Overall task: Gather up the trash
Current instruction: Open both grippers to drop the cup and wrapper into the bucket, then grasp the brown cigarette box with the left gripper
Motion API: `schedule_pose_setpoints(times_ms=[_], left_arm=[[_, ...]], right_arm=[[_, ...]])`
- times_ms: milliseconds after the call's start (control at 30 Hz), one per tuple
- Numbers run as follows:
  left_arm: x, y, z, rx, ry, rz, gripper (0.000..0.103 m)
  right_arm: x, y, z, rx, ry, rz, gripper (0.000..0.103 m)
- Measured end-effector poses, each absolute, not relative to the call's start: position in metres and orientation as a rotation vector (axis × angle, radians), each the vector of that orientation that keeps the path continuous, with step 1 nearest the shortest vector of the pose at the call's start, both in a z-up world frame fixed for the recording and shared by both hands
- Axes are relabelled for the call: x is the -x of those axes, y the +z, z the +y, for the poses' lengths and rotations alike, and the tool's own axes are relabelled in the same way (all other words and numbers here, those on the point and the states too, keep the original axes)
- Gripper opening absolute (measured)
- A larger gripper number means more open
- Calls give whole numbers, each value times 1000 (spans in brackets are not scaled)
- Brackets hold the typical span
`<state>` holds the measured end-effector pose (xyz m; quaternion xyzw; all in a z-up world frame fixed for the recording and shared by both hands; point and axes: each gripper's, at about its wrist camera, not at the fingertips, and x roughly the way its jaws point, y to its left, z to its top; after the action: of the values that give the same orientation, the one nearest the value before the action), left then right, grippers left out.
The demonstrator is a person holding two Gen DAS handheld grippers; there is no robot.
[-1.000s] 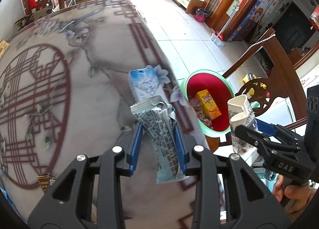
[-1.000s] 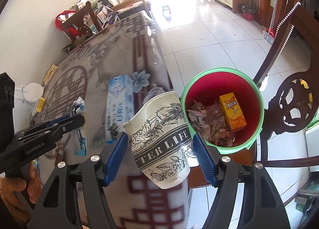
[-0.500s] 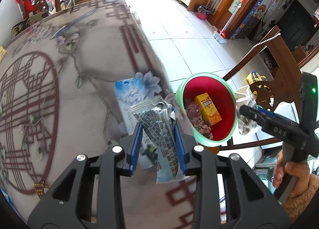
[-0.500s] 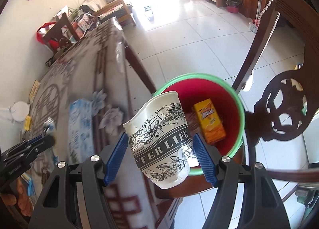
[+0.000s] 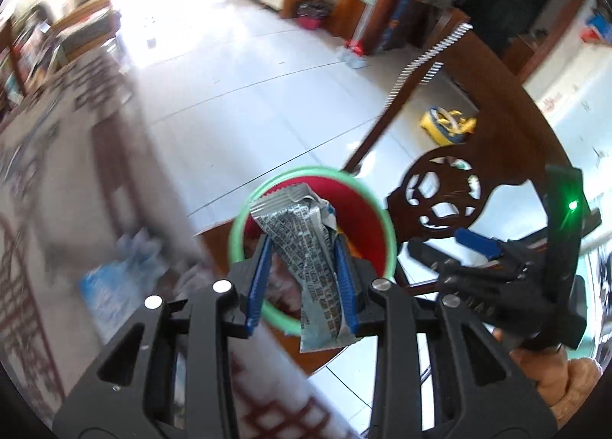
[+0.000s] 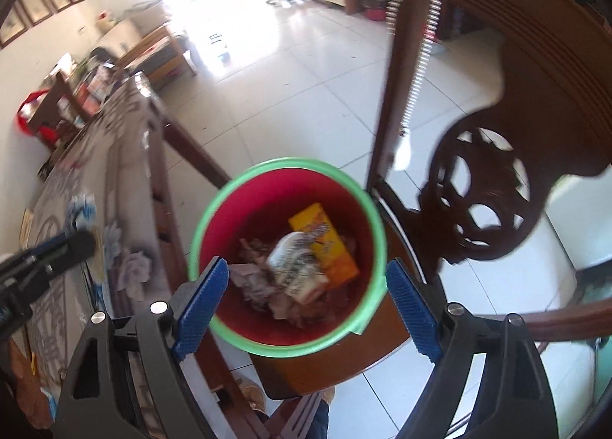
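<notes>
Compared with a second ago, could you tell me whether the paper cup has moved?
Yes. The paper cup has left the right tongs, whose jaws are opening, and now lies inside the red bin beside the orange carton.

The bin (image 6: pixel 373 209) is red inside with a pale green rim. In it lie a yellow-orange carton (image 6: pixel 325 243) and a white paper cup (image 6: pixel 294 259) printed with black lettering. Over the bin, blue ribbed pads (image 5: pixel 257 282) clamp a silvery wrapper (image 5: pixel 306 243) covered in dense black print. Beside the bin, a dark brown chair (image 6: pixel 497 155) shows carved openwork, and a grey tablecloth (image 6: pixel 126 186) bears maroon lattice lines.
</notes>
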<state>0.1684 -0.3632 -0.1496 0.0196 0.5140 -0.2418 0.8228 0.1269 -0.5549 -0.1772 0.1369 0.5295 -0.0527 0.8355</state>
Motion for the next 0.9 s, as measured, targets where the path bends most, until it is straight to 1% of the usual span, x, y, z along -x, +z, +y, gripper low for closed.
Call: schedule_pose_setpoints(times_ms=[33,67,100,233,367,467,533,633,900], left_arm=[[-170,-150,-371,-55,-531,1094,45],[-170,-151,-378,-69,-538,1094,67],[-170,-151,-382,-76,-529,1082,73],[-163,-150,-376,-51,-519,1084,74],[-157,-143,-343,-13,-457,1076,74],[-146,-136,-301,56,-378,1077,75],[-130,-130,-259,105,-306,1065,78],[-103,-128,-208,130,-184,1050,80],[-17,-175,-61,194,233,1170,80]], right_arm=[[-124,-176,-559,-291,-128,1116,82],[-123,-174,-560,-290,-139,1112,82],[-120,-172,-562,-288,-151,1106,82],[-113,-164,-563,-286,-168,1079,82],[-110,-159,-554,-279,-150,1070,82],[-111,-152,-538,-267,-115,1061,82],[-112,-146,-522,-251,-77,1056,82],[-113,-139,-491,-210,1,1059,82],[-110,-143,-406,-113,190,1111,82]])
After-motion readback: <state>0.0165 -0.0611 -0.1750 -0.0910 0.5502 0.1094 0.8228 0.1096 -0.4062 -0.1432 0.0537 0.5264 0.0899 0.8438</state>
